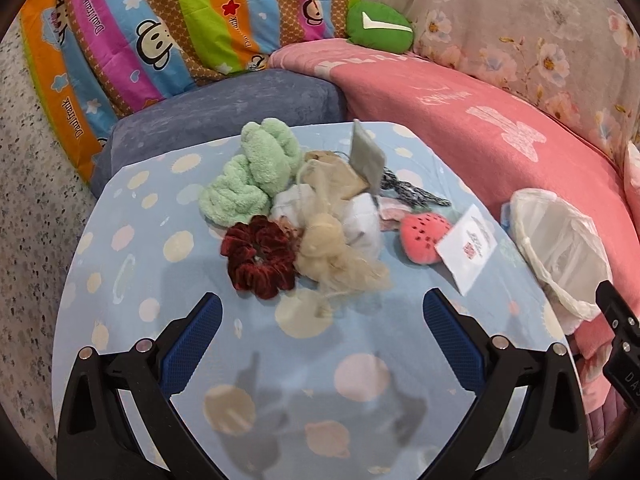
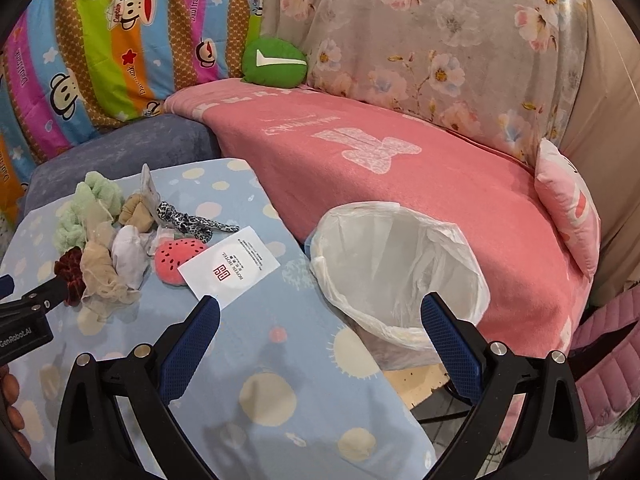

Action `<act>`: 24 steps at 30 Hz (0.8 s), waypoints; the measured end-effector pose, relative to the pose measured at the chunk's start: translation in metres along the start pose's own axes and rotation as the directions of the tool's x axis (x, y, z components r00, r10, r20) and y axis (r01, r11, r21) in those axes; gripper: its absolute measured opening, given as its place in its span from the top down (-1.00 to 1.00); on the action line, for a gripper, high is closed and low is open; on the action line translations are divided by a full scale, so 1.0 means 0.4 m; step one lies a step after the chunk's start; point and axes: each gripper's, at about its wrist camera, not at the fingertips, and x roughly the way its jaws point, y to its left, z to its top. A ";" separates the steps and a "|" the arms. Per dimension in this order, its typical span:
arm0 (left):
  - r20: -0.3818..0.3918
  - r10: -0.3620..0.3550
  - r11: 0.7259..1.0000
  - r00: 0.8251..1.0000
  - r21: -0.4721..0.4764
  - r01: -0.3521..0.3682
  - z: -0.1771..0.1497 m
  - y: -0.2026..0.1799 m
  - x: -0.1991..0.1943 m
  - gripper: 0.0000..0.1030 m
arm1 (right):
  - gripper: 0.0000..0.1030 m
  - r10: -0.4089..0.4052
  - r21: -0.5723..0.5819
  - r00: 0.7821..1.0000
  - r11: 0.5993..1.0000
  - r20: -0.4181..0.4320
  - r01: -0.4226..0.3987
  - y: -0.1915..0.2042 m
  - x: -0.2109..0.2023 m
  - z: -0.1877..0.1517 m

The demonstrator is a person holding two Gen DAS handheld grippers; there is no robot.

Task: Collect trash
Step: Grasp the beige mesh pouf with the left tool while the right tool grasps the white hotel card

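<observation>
Only from the right wrist, pink cushion (image 2: 568, 216) beyond bin (image 2: 400, 264).

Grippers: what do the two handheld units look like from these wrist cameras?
Both match: the left gripper and right gripper have black angular plastic arms, silver round pins at the joints, and blue textured finger pads. The left's body reads "GenRobot.AI" in white.

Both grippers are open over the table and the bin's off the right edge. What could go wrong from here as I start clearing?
1. The pile is tangled: beige stocking drapes over the red scrunchie, so a grab may drag neighbours.
2. The white card lies flat; the right gripper may slide off it.
3. The bin liner sits beside the table edge, so a drop could miss.
</observation>
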 end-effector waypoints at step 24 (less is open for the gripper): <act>-0.116 -0.106 0.993 0.988 -0.066 0.099 0.078 0.003 0.243 -0.25 | -0.61 0.151 -0.050 0.970 0.985 -0.188 -0.163 0.221 0.306 -0.009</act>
